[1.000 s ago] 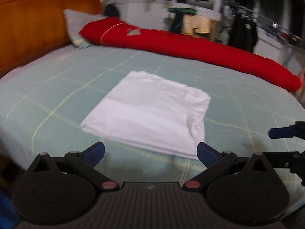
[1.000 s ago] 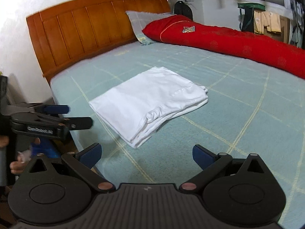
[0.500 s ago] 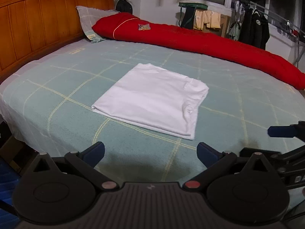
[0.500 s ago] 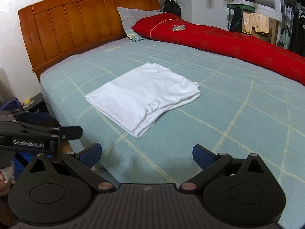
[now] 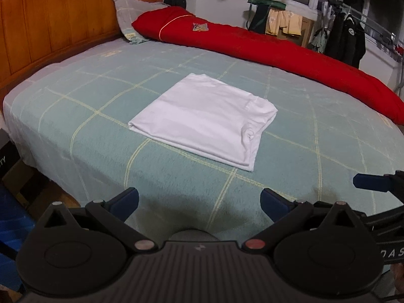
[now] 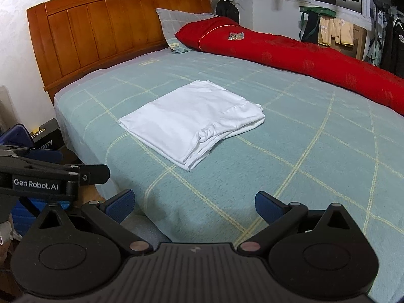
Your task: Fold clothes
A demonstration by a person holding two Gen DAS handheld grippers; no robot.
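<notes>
1. Progress: white cotton garment (image 5: 204,118) folded into a flat, layered rectangle, lying near the middle of the pale green checked bedspread (image 5: 75,116), closer to the near edge than to the long red quilt roll (image 5: 265,50) along the far side. Judged done, or all but done, for this piece; no other loose clothing seen on the bed.
2. Left to do, as a judgement: perhaps a tidy of the slightly bunched corner on the right-hand edge; otherwise nothing evident.
3. Left gripper (image 5: 199,199): blue-padded jaws spread wide, nothing between them, held off the near edge of the bed, well apart from the garment.
4. Right gripper (image 6: 194,202): jaws likewise spread and empty, apart from the garment.
5. Shown only by the right wrist view: stacked layer edges and the puckered fold along the garment's near side; full width of the wooden slatted headboard (image 6: 113,30); left gripper from the side, with lettering.
6. Shown only by the left wrist view: smoother top face of the garment; dark jackets on the clothes rail (image 5: 346,40); blue tip of the right gripper at the right margin.
</notes>
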